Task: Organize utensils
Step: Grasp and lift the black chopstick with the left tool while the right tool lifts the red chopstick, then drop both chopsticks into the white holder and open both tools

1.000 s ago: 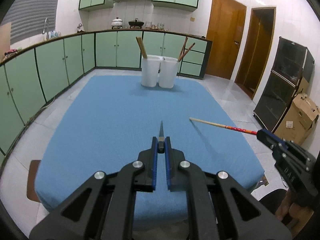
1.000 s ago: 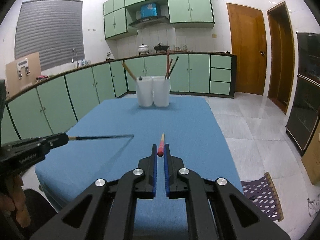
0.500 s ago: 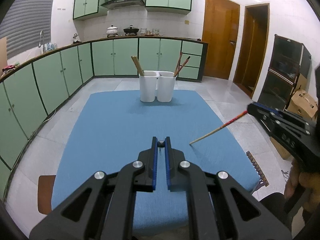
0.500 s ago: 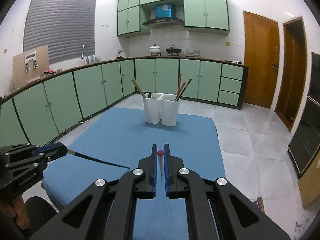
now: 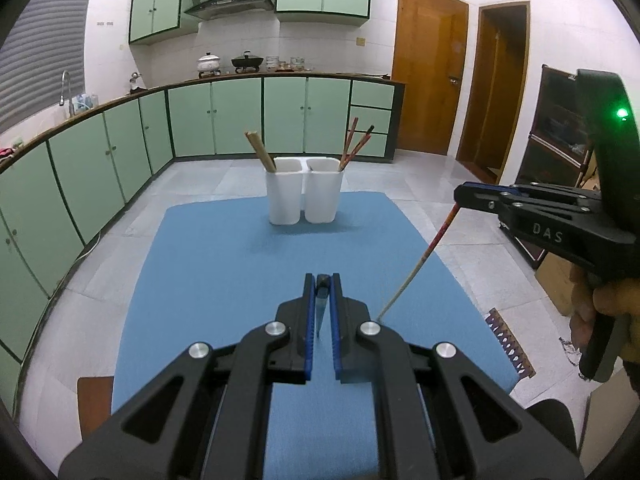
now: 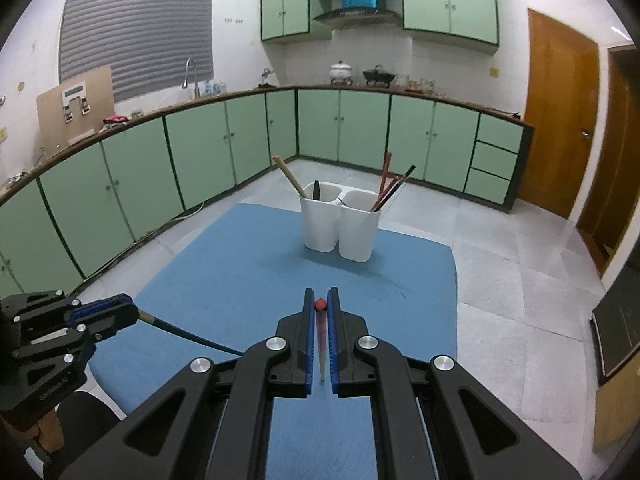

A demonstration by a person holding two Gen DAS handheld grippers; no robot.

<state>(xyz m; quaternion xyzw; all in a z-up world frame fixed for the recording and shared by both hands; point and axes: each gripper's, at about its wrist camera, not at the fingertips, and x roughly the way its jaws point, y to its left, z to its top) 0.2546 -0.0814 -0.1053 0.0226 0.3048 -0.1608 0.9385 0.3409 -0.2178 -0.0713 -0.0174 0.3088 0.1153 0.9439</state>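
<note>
My left gripper (image 5: 322, 279) is shut on the top end of a dark chopstick (image 5: 321, 310), which hangs tip-down over the blue cloth. In the right wrist view the left gripper (image 6: 134, 314) shows at the left with that dark chopstick (image 6: 192, 336) slanting down. My right gripper (image 6: 320, 301) is shut on a red-ended chopstick (image 6: 321, 340) with a pale tip pointing down. The left wrist view has the right gripper (image 5: 459, 196) at the right, with the red chopstick (image 5: 420, 266) dangling. A white twin holder (image 5: 304, 196) (image 6: 340, 226) stands upright at the far end, holding tan and reddish chopsticks.
The blue cloth (image 5: 224, 264) covers the whole table; grey floor tiles surround it. Green cabinets (image 5: 100, 168) run along the left and back walls. A person's hand (image 5: 604, 300) grips the right tool. A brown stool (image 5: 94, 396) sits by the near left corner.
Both grippers have risen above the table. Each chopstick has swung from lying nearly level to hanging steeply with its tip down. More of the floor and holder shows in both views.
</note>
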